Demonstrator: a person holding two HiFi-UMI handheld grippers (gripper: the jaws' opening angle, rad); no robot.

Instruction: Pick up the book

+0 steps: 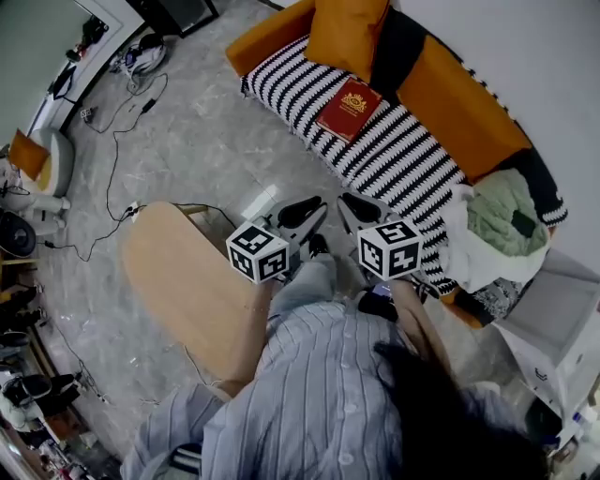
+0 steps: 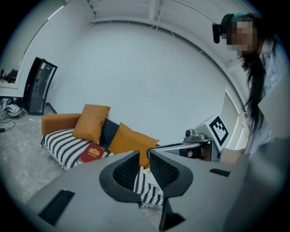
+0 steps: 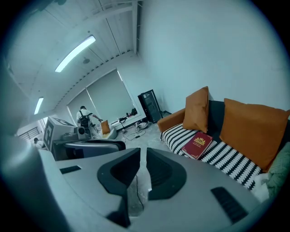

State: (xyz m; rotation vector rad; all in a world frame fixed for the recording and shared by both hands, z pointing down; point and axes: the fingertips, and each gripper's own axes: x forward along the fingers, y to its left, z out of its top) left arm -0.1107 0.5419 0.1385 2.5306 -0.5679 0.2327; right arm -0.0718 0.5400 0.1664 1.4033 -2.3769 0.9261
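Observation:
A dark red book (image 1: 349,109) with a gold emblem lies flat on the black-and-white striped seat of an orange sofa (image 1: 450,103). It also shows in the left gripper view, book (image 2: 90,153), and in the right gripper view, book (image 3: 197,144). My left gripper (image 1: 302,214) and right gripper (image 1: 361,208) are held side by side in front of the sofa, well short of the book. Each pair of jaws is shut with nothing between them, as seen on the left gripper (image 2: 144,156) and the right gripper (image 3: 143,154).
An oval wooden table (image 1: 183,281) stands to my left. Orange cushions (image 1: 345,26) lean on the sofa back behind the book. A green and white bundle (image 1: 497,225) fills the sofa's right end. Cables (image 1: 122,122) trail over the floor. Another person (image 3: 84,118) stands far off.

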